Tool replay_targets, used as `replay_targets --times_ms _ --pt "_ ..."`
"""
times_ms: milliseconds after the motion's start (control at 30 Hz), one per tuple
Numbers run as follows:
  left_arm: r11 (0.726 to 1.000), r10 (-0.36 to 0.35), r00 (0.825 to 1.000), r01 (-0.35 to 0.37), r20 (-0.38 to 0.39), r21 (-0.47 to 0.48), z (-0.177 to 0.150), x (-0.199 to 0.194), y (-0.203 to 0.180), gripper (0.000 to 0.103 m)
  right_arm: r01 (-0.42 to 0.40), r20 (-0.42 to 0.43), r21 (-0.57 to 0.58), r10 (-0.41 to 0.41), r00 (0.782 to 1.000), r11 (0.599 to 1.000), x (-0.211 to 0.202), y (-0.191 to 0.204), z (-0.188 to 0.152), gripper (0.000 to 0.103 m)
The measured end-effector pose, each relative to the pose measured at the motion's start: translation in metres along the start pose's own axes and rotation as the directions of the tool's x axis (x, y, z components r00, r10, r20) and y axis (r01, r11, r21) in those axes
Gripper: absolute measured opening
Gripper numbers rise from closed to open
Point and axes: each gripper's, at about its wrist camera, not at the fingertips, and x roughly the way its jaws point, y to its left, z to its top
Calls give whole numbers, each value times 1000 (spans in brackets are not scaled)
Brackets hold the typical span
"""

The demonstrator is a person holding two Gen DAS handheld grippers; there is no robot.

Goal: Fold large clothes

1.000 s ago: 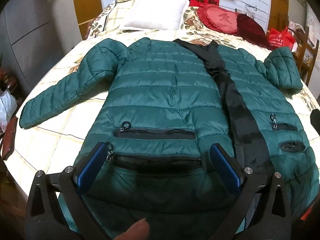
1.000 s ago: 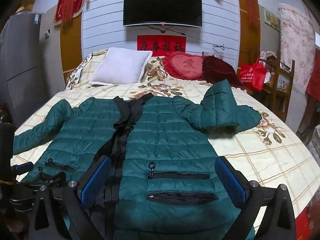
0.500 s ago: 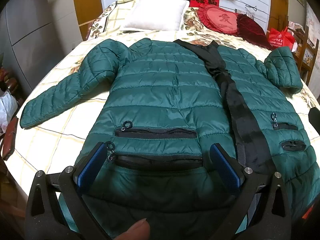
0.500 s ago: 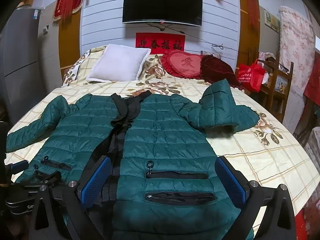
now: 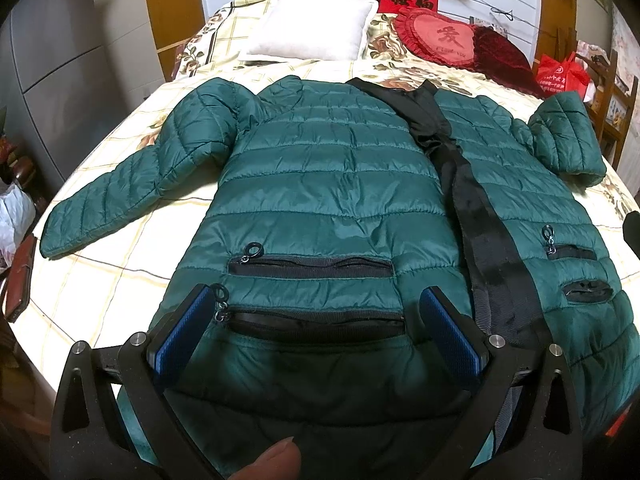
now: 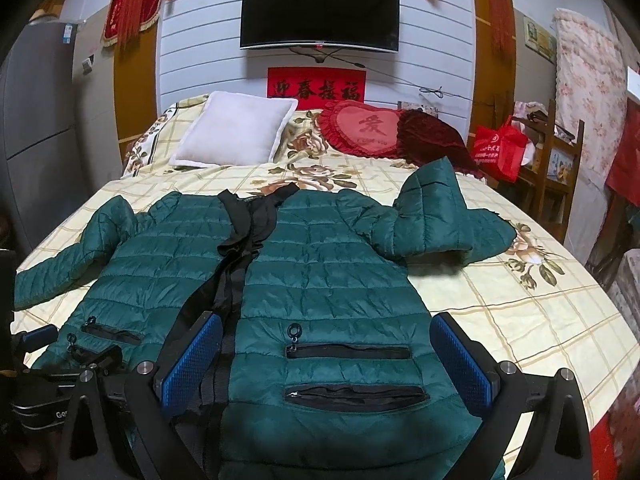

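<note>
Jacket point(image 5: 328, 184) covering mid-bed, bare sheet point(image 6: 520, 320) alongside, pillows point(image 6: 236, 130) seemingly well beyond

On my feeds the green jacket point(image 5: 320, 184) is quilted cloth with a slight sheen, creased between the seams; its black front strip point(image 5: 480, 232) looks like matt ribbed webbing. My left tongs point(image 5: 316, 332) and right tongs point(image 6: 328, 356) carry blue dimpled rubbery pads on matt black plastic arms with shiny metal bolts. Beyond the jacket, the bed sheet point(image 6: 520, 320) is soft matt cloth, the white pillow point(image 6: 236, 128) fuzzy.
</note>
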Motion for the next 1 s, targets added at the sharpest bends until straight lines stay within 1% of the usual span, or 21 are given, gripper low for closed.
replay_targets --times_ms 1000 --pt "1000 -9 1000 9 -6 -9 0 4 -2 103 7 7 -9 -7 1000 1000 -2 2 -1 103"
